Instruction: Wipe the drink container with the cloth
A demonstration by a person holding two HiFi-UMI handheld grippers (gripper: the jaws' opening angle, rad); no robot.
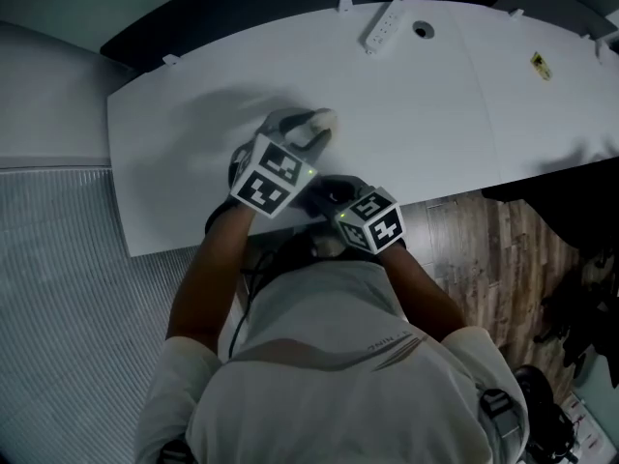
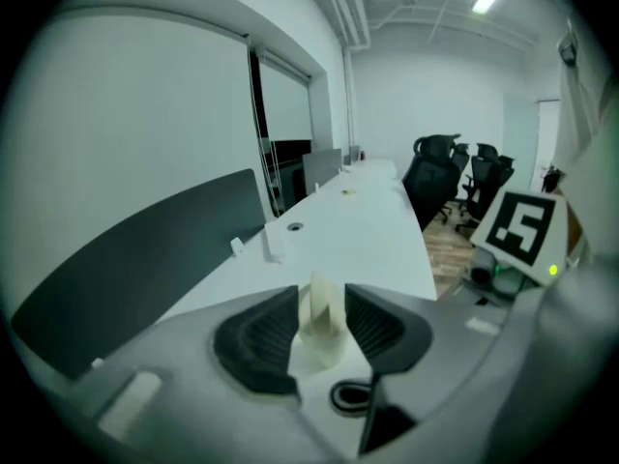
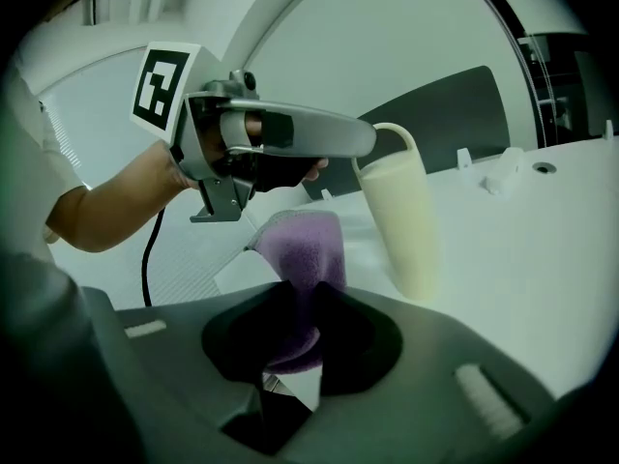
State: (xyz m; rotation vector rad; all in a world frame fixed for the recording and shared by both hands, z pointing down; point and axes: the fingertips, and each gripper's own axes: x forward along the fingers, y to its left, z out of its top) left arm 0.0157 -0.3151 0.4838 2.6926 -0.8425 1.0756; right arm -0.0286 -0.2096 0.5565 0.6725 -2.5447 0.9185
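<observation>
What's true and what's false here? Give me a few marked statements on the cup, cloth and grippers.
1. The right gripper is shut on a purple cloth. True.
2. The cup lies on its side. False: it stands on the table.
3. The left gripper is shut and empty. False: its jaws stand apart with part of the cup between them.
4. A power strip lies near the table's far edge. True.
5. The cloth touches the cup. False: the right gripper view shows a gap between them.
</observation>
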